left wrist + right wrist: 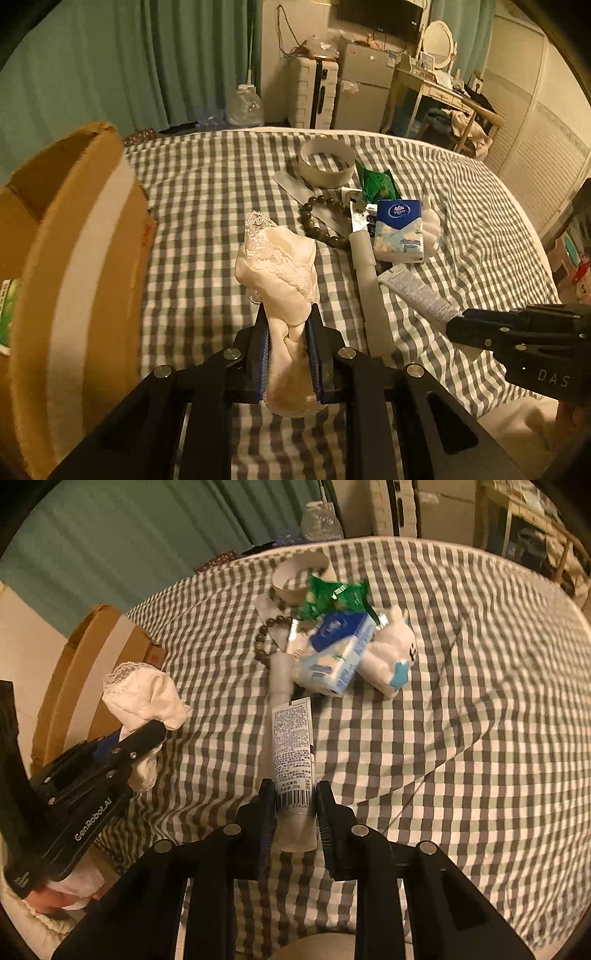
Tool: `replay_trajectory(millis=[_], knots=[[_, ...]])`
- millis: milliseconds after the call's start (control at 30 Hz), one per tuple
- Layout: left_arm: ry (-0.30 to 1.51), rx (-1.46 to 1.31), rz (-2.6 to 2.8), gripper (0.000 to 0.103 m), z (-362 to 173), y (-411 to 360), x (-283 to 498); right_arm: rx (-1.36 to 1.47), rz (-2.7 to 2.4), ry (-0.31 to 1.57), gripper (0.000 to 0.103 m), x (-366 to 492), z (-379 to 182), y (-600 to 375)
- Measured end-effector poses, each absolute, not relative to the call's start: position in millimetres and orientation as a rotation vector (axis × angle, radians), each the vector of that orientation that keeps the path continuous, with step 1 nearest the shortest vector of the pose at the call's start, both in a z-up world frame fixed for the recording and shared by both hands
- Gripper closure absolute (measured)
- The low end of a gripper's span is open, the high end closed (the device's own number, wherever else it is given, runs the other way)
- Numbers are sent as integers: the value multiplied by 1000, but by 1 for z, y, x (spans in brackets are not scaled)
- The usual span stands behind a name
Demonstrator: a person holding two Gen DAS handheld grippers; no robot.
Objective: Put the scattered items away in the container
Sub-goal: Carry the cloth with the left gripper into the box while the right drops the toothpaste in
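Note:
My left gripper (289, 314) is shut on a cream cloth with lace trim (280, 266), held above the checked bed; the same cloth (147, 698) shows in the right wrist view in that gripper (157, 734). My right gripper (295, 794) is shut on a white tube (293, 753) with a barcode, lifted off the bed; in the left wrist view the tube (417, 293) sticks out of that gripper (456, 321). The open cardboard box (66, 258) stands at the left, also in the right wrist view (88, 653).
On the checked cover (203, 206) lie a tape ring (325, 162), a bead bracelet (321, 221), a green packet (376, 181), a blue tissue pack (399, 229), a white plush toy (391, 653) and a long white strip (369, 288). A suitcase (314, 92) and a desk (436, 92) stand beyond the bed.

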State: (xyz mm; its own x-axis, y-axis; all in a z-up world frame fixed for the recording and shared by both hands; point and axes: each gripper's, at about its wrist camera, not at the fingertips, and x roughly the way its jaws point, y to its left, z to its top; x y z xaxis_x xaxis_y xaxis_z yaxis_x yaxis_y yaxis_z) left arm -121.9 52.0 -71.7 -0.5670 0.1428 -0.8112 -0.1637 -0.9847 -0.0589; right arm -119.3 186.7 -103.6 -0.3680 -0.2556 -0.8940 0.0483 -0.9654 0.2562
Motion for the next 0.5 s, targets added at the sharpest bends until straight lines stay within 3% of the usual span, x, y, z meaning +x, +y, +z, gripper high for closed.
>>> replay_trajectory(millis=[333,500], knots=[[-55,-1294,2706,85,-29,19,-98,1419,-2646,13,81,-102,-28,120],[-77,-1220,2737,85,3,3,-90,1323,-2664,66,81,-85,2,92]])
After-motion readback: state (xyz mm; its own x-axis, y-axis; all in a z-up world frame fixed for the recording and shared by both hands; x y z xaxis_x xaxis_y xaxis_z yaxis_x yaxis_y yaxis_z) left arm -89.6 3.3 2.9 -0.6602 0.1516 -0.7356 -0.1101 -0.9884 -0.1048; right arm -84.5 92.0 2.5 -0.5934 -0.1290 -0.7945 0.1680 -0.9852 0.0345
